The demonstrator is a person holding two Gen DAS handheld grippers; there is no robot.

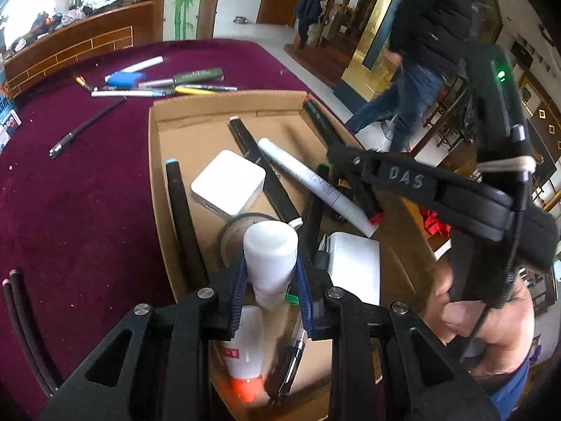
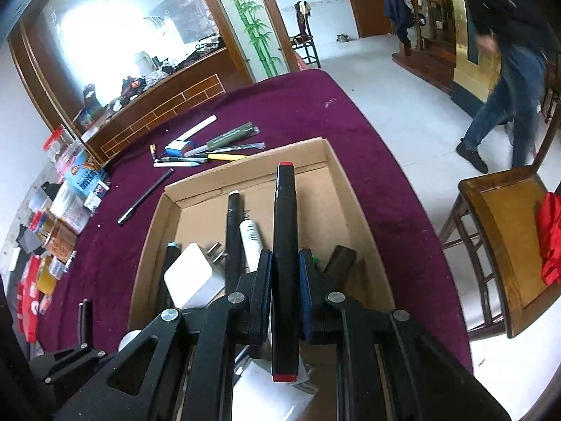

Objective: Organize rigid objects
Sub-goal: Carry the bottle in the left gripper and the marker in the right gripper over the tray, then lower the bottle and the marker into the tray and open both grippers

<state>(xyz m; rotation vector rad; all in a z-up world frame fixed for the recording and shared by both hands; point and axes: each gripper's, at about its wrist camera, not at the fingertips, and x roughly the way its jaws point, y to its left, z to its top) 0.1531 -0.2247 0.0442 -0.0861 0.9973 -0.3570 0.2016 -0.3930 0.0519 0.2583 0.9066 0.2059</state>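
Left wrist view is showing the left gripper (image 1: 270, 280) pinching a white plastic bottle (image 1: 270, 256) between its blue pads, the rounded cap end pointing away from the camera and an orange tip showing below, with a small red label too blurred to read. The bottle is hanging over a shallow cardboard box (image 1: 154, 161) that is sitting on a purple tablecloth (image 1: 70, 210). Inside the box are lying a white square charger (image 1: 228, 182), a white marker (image 1: 315, 182) with unreadable print, several black markers (image 1: 263, 172) and a second white adapter (image 1: 354, 263).

In the right wrist view the right gripper (image 2: 285, 291) is squeezing a long black marker with red ends (image 2: 285, 245), holding it above the same box (image 2: 336, 179), its length running along the fingers. The charger (image 2: 194, 277) is showing its metal prongs there.

Beyond the box a loose pile of pens (image 1: 168, 82) is resting on the cloth, with a thin black pen (image 1: 87, 126) lying apart from it. The right tool's arm (image 1: 420, 179) is bearing the raised letters "DAS".
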